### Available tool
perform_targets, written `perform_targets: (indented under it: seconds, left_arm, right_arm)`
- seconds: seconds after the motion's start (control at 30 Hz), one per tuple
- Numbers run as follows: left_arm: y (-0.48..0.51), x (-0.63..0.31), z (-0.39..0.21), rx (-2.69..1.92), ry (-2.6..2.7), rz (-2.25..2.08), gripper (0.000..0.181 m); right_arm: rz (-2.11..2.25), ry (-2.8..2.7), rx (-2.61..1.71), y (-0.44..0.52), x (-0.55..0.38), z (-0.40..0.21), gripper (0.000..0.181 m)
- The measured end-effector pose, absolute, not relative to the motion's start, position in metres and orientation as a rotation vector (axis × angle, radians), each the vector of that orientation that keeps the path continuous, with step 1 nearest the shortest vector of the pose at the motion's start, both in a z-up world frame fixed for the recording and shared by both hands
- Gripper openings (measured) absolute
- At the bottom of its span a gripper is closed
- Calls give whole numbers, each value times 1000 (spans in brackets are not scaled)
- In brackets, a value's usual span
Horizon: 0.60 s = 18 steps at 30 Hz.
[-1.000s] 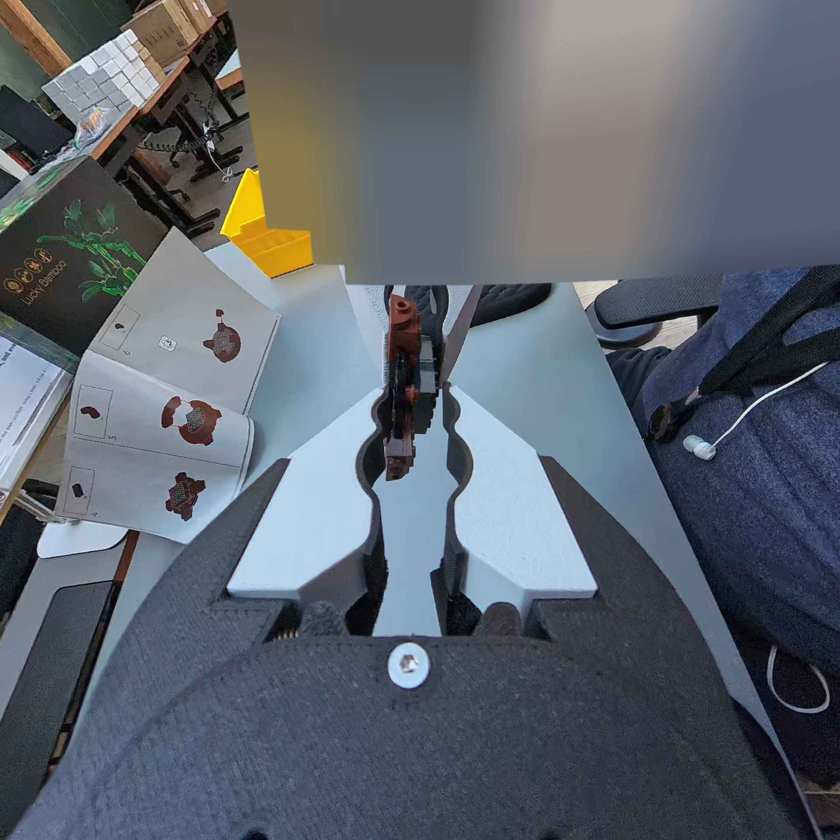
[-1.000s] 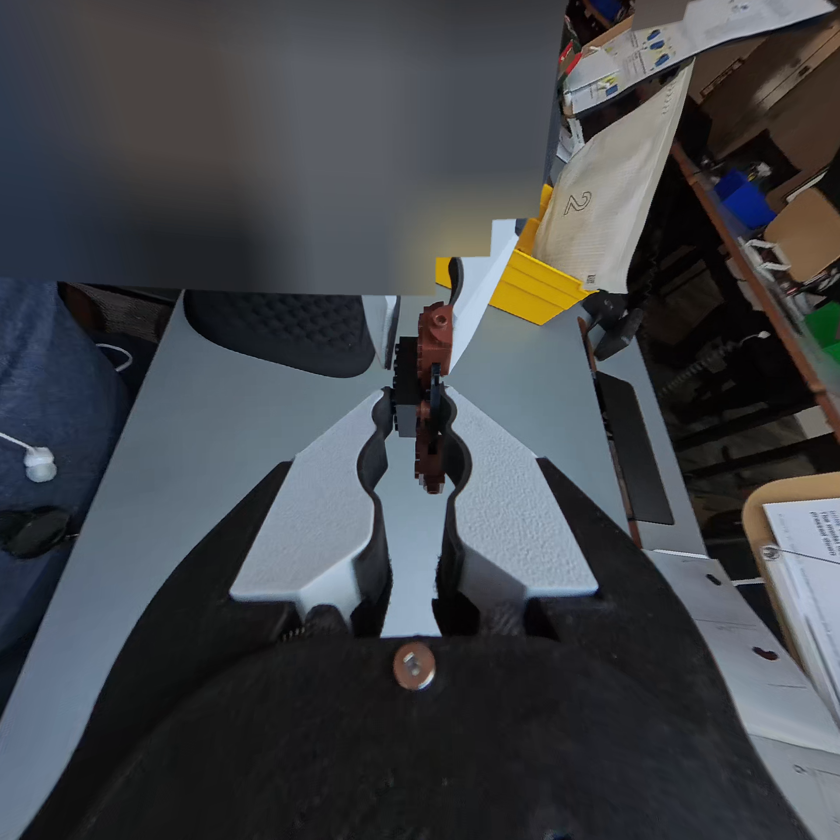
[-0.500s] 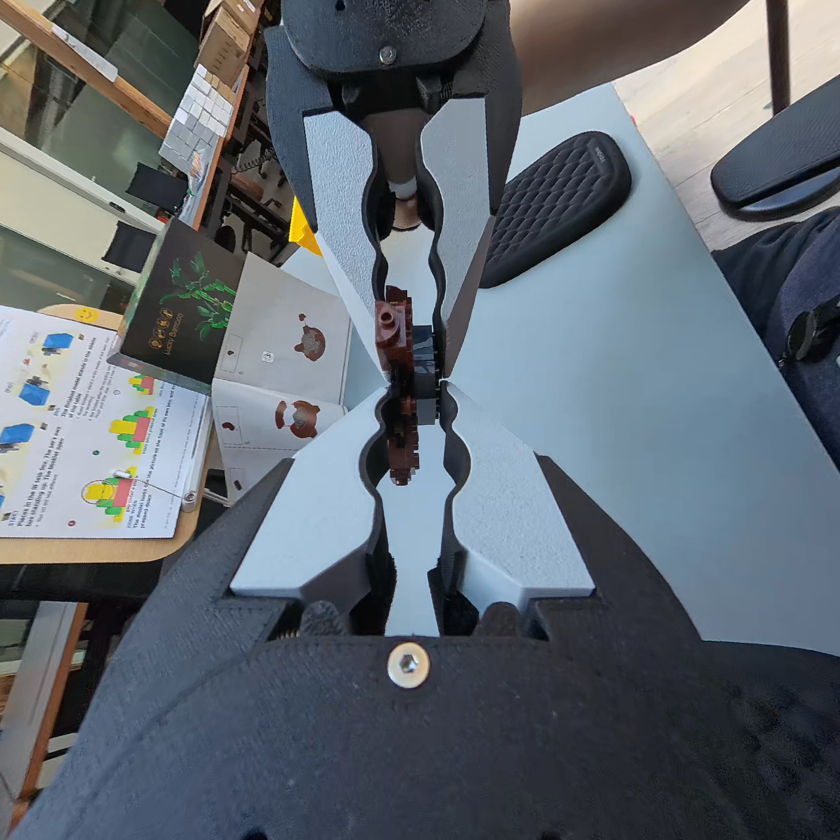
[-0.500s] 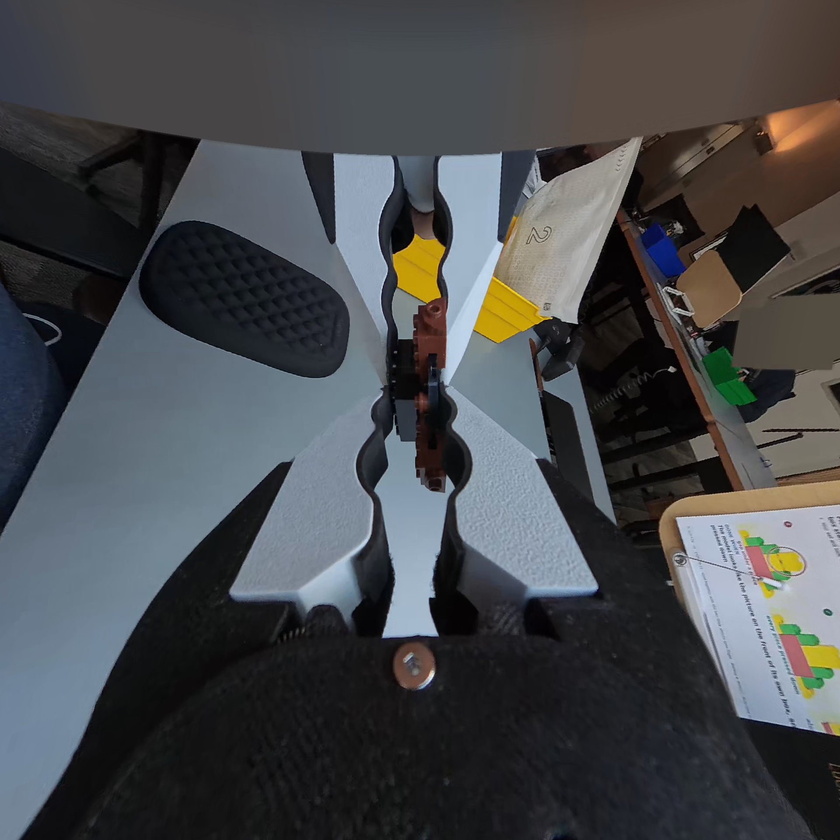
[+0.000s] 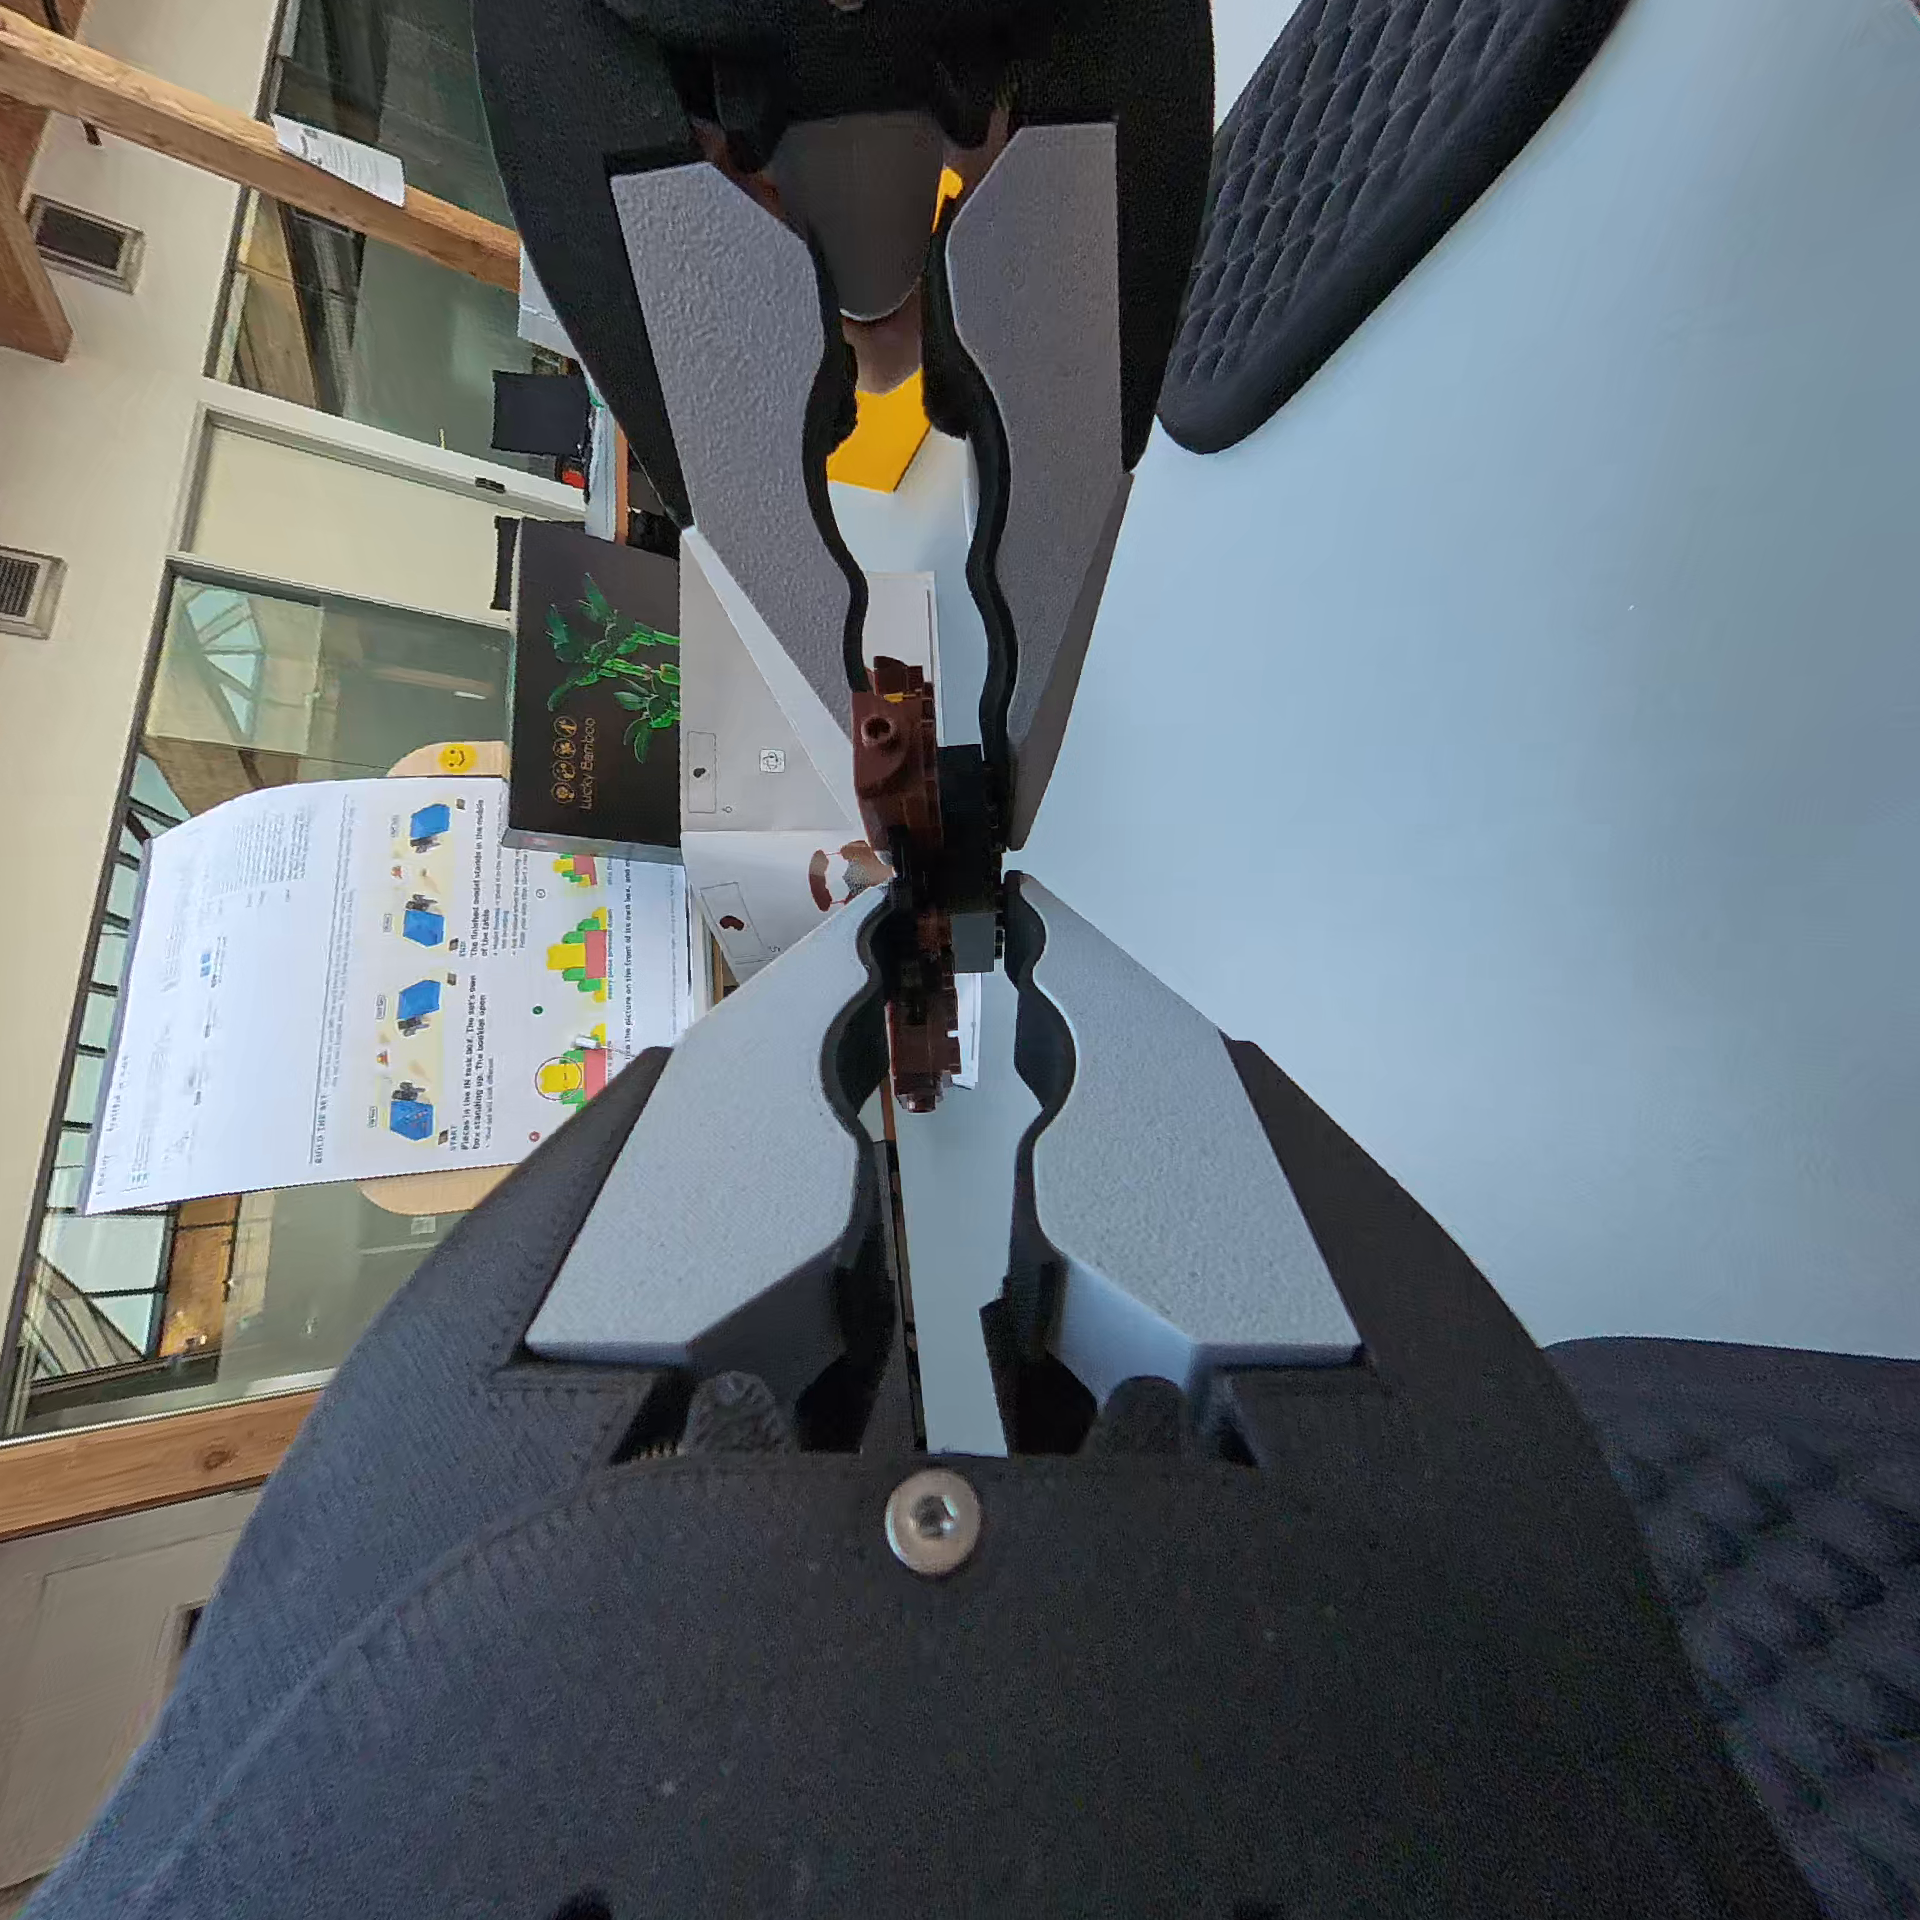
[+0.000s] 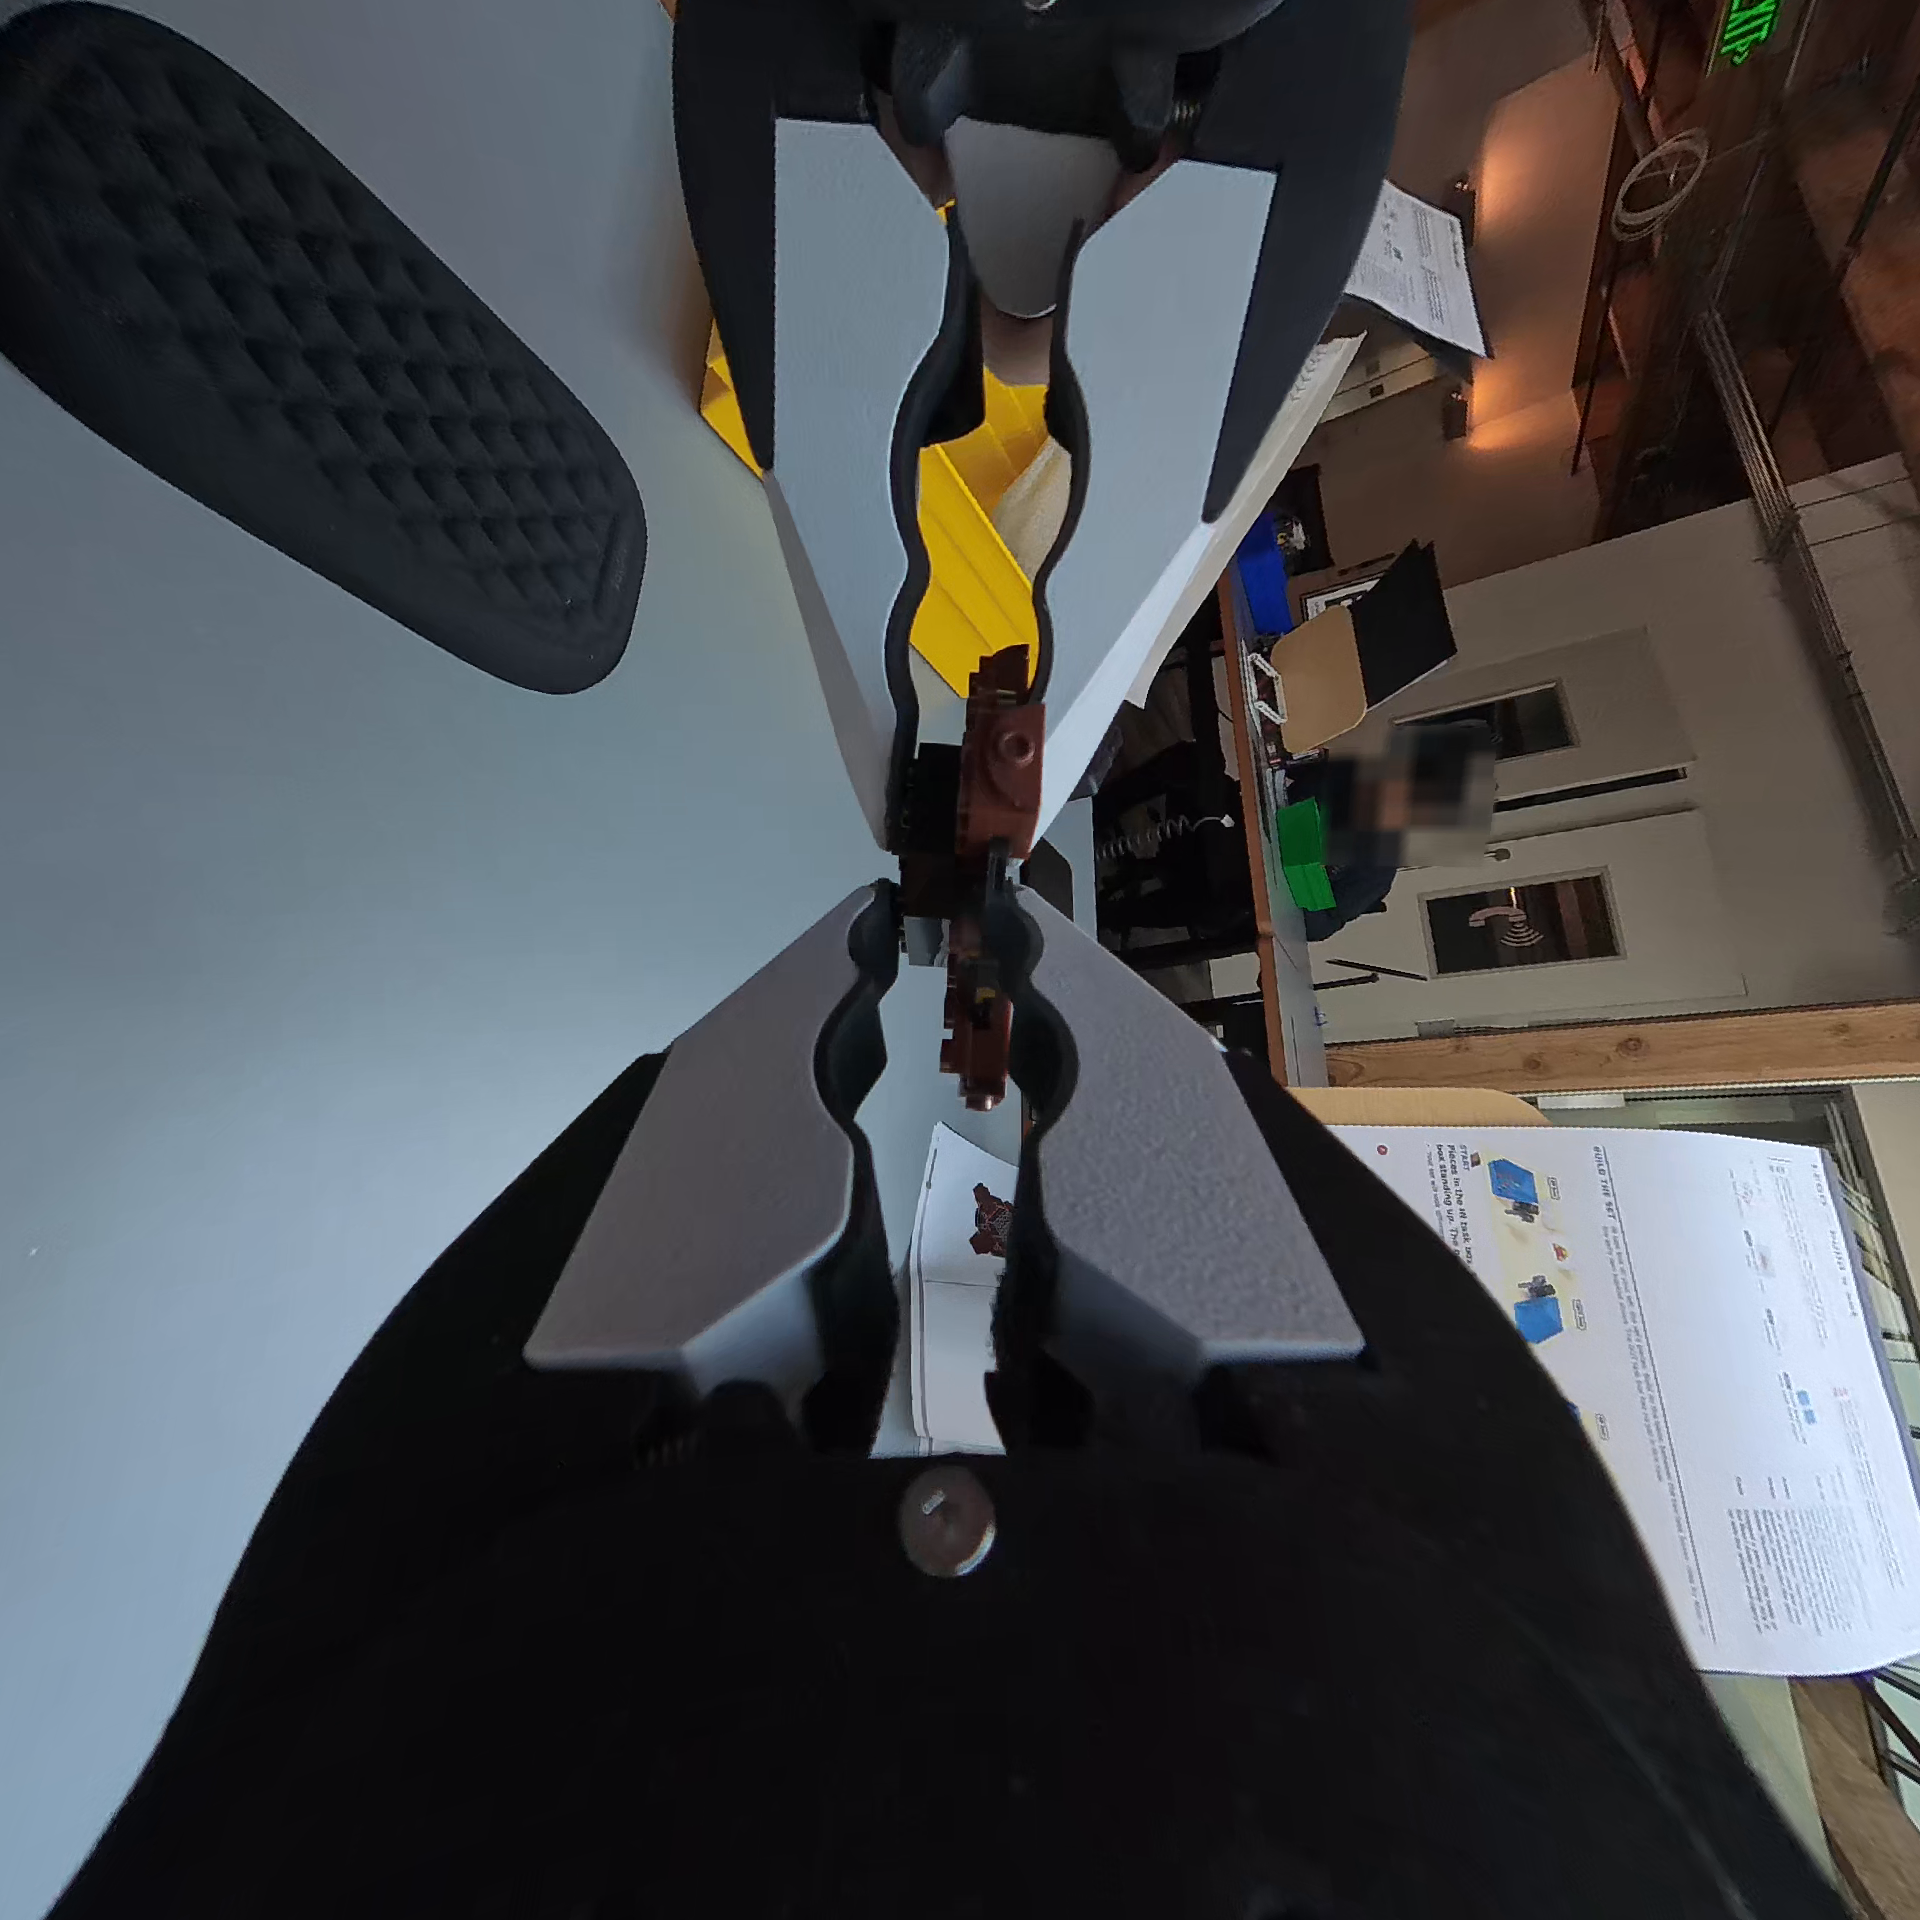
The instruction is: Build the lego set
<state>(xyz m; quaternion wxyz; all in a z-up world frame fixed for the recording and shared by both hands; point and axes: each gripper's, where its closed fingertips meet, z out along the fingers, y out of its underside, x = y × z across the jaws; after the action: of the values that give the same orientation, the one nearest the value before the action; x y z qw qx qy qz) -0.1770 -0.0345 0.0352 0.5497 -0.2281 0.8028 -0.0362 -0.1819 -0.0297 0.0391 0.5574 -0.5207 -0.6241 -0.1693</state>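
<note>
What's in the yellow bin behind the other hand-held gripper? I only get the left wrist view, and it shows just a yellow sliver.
Observer: The right wrist view shows a pale paper bag over the yellow bin. I can't tell whether it sits inside the bin or leans on it.
Operator: Where's the booklet from that side?
Observer: An open page of the instruction booklet shows through the gap between the fingers of the right hand-held gripper. In that picture it is below the brown-and-black lego build clamped at the fingertips.
</note>
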Motion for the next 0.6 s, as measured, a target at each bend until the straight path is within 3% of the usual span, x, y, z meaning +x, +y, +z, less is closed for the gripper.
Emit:
perform_targets:
  seconds: [0.07, 0.17, 0.33, 0.6]
  left_arm:
    - [-35, -177, 38, -563, 1874, -113, 17]
    - [-30, -181, 44, -608, 1831, -136, 36]
    - [-23, -193, 47, -718, 1811, -294, 44]
    - [-30, -188, 39, -616, 1835, -287, 17]
  right_arm:
    - [-386, -1460, -1249, -31, -181, 40, 17]
    - [-423, -1465, -1249, -31, -180, 39, 17]
    - [-384, -1431, -1240, -32, -179, 44, 17]
    - [-116, -1412, -1331, -38, -182, 40, 17]
